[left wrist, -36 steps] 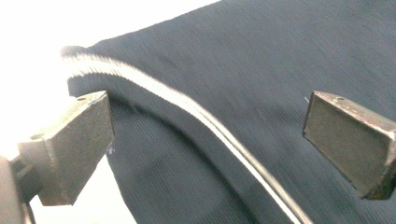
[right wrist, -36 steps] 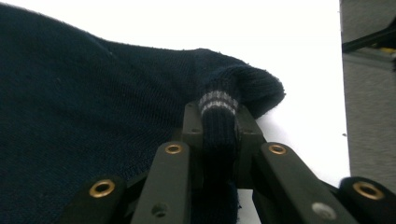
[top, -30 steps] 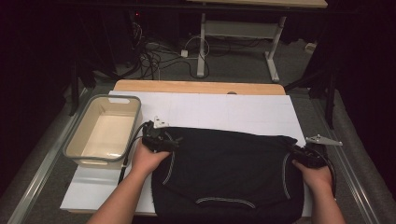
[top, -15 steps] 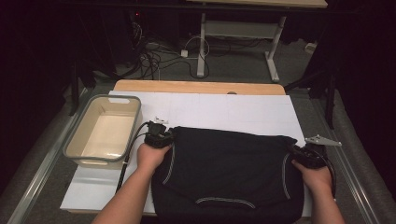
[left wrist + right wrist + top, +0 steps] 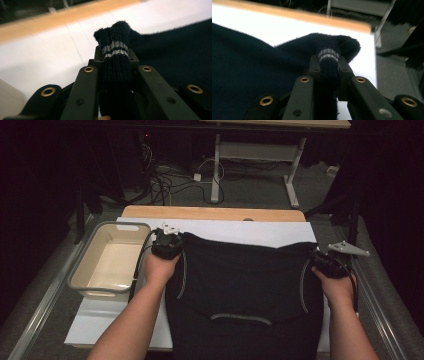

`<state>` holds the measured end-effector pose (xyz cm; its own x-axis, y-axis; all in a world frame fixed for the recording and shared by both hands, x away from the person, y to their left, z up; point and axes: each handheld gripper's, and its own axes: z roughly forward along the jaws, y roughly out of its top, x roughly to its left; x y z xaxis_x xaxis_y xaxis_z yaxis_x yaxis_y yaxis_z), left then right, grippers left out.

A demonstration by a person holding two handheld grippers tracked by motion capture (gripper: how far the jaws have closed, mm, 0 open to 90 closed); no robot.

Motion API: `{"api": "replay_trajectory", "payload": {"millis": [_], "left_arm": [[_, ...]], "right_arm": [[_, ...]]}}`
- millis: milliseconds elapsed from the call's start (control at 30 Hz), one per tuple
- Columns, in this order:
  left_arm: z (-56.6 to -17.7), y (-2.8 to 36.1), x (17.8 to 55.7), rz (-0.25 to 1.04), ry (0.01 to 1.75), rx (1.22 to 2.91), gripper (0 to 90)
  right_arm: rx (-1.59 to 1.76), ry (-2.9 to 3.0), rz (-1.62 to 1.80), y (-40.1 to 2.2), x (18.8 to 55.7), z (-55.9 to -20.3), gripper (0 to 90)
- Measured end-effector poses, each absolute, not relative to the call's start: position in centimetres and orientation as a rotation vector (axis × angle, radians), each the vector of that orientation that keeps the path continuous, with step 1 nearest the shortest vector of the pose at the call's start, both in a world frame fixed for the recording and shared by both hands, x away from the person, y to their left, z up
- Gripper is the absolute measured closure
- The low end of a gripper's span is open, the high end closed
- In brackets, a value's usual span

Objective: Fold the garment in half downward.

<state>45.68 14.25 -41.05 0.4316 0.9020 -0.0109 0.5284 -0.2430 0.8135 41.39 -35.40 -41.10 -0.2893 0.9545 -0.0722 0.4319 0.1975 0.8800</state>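
Knitwear fills both grips: the left tool (image 5: 115, 72) has just been closing and now pinches a striped corner of the dark sweater (image 5: 245, 290), and the right tool (image 5: 329, 75) pinches the opposite corner. The sweater lies spread across the white worktop (image 5: 240, 229), right of the beige bin (image 5: 85, 287). Soft, light and stretchy, it will likely sag between the grips; ribbed edges hold best.

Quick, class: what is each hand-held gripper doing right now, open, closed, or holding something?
Left hand-held gripper: jaws have just closed, now clamped on a striped corner of the dark knit sweater.
Right hand-held gripper: closed on the sweater's other striped corner.
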Motion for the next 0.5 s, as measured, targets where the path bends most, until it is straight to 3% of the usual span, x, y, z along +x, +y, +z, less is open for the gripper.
{"api": "replay_trajectory", "payload": {"millis": [100, 200, 267, 500], "left_arm": [[-41.1, 14.3, 47.3, 0.52, 1.268, 1.921, 70.2], [-41.8, 14.0, 47.7, 0.459, 1.295, 1.949, 44.1], [-42.2, 13.5, 47.1, 0.468, 1.252, 1.989, 35.3], [-44.2, 13.3, 41.2, 0.408, 1.04, 1.996, 34.1]], "right_arm": [[1.33, 1.813, 1.089, -35.7, 43.0, -40.9, 72.2], [1.377, 1.867, 1.053, -35.7, 44.0, -42.2, 53.3], [1.39, 1.893, 1.029, -35.8, 43.7, -42.9, 48.7], [1.344, 1.963, 1.058, -36.0, 38.5, -44.2, 43.4]]}}
